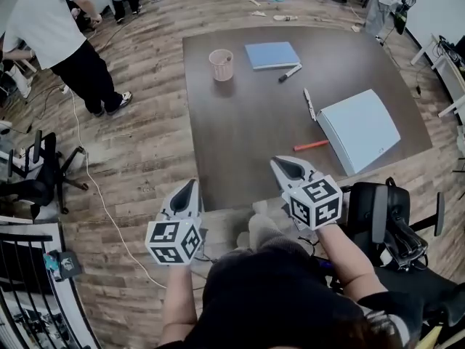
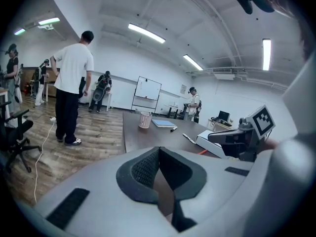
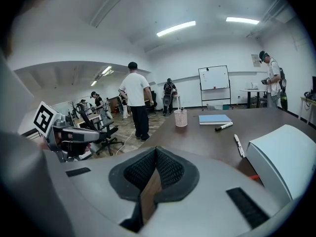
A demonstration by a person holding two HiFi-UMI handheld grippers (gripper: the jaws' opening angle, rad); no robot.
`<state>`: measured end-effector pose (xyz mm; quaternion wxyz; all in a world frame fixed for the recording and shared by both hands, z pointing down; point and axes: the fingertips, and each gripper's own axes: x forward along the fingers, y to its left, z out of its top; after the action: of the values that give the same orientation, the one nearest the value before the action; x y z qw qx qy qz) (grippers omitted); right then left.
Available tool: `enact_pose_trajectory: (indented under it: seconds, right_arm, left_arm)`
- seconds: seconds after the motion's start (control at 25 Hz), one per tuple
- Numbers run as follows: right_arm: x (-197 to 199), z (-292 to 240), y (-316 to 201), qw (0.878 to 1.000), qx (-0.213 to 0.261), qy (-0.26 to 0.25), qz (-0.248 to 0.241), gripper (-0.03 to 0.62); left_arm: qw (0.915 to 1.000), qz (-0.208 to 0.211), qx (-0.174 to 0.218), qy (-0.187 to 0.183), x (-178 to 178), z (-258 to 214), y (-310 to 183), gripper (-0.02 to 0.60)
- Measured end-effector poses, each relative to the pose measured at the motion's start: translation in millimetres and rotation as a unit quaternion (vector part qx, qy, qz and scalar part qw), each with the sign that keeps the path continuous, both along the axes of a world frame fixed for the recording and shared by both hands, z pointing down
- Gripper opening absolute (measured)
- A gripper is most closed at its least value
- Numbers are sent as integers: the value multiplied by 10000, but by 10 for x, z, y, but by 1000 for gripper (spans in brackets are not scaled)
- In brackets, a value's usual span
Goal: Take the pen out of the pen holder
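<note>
The pink mesh pen holder (image 1: 221, 64) (image 2: 144, 119) (image 3: 180, 117) stands upright on the far left part of the brown table (image 1: 247, 137). No pen shows above its rim. Loose on the table lie a black marker (image 1: 290, 73), a white pen (image 1: 309, 104) and an orange pen (image 1: 311, 145). My left gripper (image 1: 190, 187) (image 2: 159, 149) hovers over the floor just off the table's near edge, shut and empty. Over the near edge itself my right gripper (image 1: 285, 168) (image 3: 156, 149) is shut on nothing. Both point toward the far side, well short of the holder.
A blue notebook (image 1: 272, 54) lies right of the holder, and a white box (image 1: 360, 129) sits at the table's right. A person in a white shirt (image 1: 51, 27) stands at the far left. Office chairs (image 1: 385, 220) (image 1: 36, 173) flank me; a cable (image 1: 98, 195) crosses the floor.
</note>
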<state>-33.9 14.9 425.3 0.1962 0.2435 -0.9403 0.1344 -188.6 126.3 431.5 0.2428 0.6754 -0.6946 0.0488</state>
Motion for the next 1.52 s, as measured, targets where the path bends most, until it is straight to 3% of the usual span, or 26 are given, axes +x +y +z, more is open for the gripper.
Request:
enact_pose_trajectory:
  seconds: [0.4,0.96,1.08,1.52]
  right_arm:
    - [-374,51,-738,9993,-122,-26,-349,17]
    - [-455,230,-1625,9981,-388,-32,-475,18]
    - [-497,319,-1755,9976,-487,12,-487,18]
    - [-550,636,-2080,9947,-911,24,-474,18]
  left_arm:
    - [9985,-9,93,-538,-237,-126,-925,29]
    - [9916,185,-107,-1277,-324,-173,-2292,31]
    - [9869,261,-163,-1586,-371,-148,-2563,95]
    - [9722,533,-238,-2269,-423,-34,-3383,142]
